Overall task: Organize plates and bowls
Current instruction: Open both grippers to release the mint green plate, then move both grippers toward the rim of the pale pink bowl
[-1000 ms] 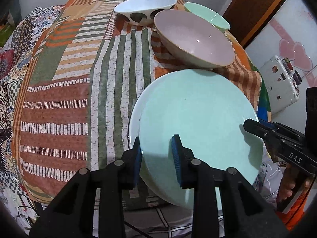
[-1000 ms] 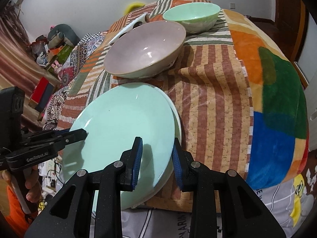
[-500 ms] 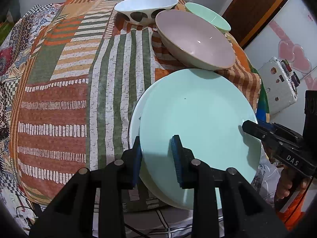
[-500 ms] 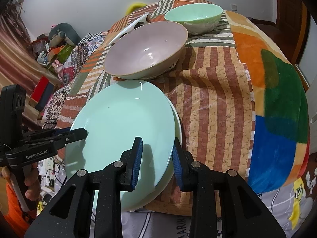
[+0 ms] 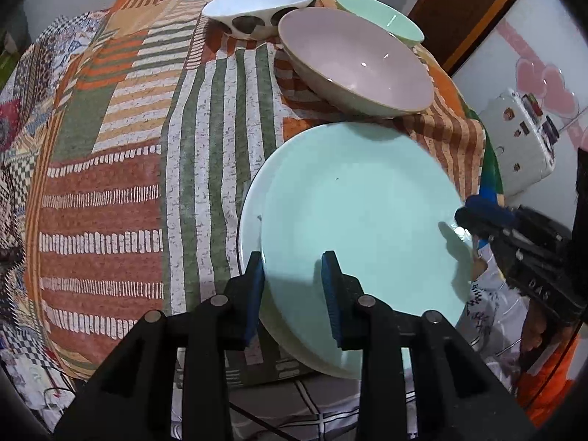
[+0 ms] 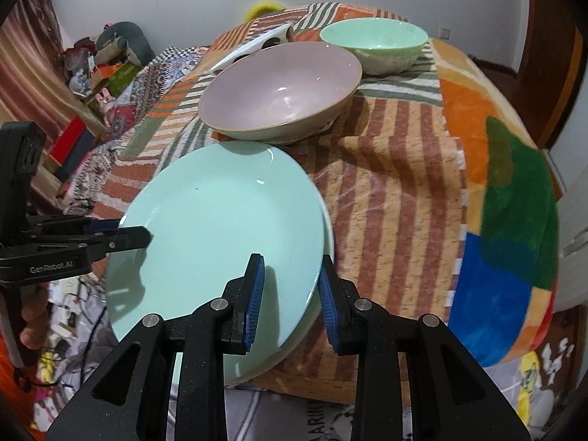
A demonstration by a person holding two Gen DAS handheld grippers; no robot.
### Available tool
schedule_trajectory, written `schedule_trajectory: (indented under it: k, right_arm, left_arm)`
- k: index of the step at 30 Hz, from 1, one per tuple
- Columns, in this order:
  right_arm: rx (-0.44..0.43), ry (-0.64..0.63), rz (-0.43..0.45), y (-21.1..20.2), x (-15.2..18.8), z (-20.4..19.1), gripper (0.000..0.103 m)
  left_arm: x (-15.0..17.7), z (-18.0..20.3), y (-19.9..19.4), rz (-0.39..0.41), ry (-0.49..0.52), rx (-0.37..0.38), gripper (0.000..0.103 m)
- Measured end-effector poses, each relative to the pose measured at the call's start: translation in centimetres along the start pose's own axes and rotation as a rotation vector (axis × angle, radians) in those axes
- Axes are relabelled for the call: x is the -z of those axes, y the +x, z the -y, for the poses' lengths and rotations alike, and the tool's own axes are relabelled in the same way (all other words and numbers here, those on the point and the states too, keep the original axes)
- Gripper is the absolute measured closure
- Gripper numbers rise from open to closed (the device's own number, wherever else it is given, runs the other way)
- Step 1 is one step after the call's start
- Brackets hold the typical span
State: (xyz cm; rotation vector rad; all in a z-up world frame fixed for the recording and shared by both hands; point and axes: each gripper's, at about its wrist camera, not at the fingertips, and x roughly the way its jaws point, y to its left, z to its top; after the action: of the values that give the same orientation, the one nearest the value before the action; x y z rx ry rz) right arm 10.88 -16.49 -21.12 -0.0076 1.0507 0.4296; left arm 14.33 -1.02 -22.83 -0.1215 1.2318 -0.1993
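Observation:
A mint plate (image 5: 360, 228) lies stacked on a paler plate (image 5: 250, 205) at the near table edge; it also shows in the right wrist view (image 6: 220, 228). My left gripper (image 5: 294, 290) straddles the stack's rim, one finger on each side, and holds it. My right gripper (image 6: 290, 290) straddles the opposite rim the same way. Behind stand a pink bowl (image 5: 356, 70), a mint bowl (image 5: 378, 18) and a white spotted bowl (image 5: 261, 7).
The table wears a striped patchwork cloth (image 5: 147, 147). A white appliance (image 5: 522, 139) stands off the right side. Clutter (image 6: 103, 73) lies on the floor to the left in the right wrist view.
Both grippers and the plate stack have shifted slightly away from the pink bowl, toward the table's near edge. Grips are unchanged.

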Motion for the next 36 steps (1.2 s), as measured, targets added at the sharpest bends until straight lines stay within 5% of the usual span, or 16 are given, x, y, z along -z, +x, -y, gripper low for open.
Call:
schedule_trajectory:
  k: [10, 17, 24, 36]
  right_arm:
    - [-0.011, 0.036, 0.037, -1.1, -0.7, 1.5, 0.075]
    - [-0.021, 0.051, 0.070, -2.0, -1.2, 1.7, 0.070]
    - [-0.035, 0.065, 0.134, -3.0, -3.1, 2.2, 0.069]
    - [-0.029, 0.116, 0.227, -2.8, -7.6, 3.8, 0.048]
  left_arm:
    - [-0.3, -0.2, -0.1, -0.034, -0.004, 0.011, 0.066]
    - [-1.3, 0.0, -3.5, 0.085, 0.027, -0.048, 0.047]
    - [-4.2, -0.2, -5.9, 0.233, 0.003, -0.074, 0.043]
    - [-9.5, -0.1, -3.7, 0.281, -0.006, -0.074, 0.042]
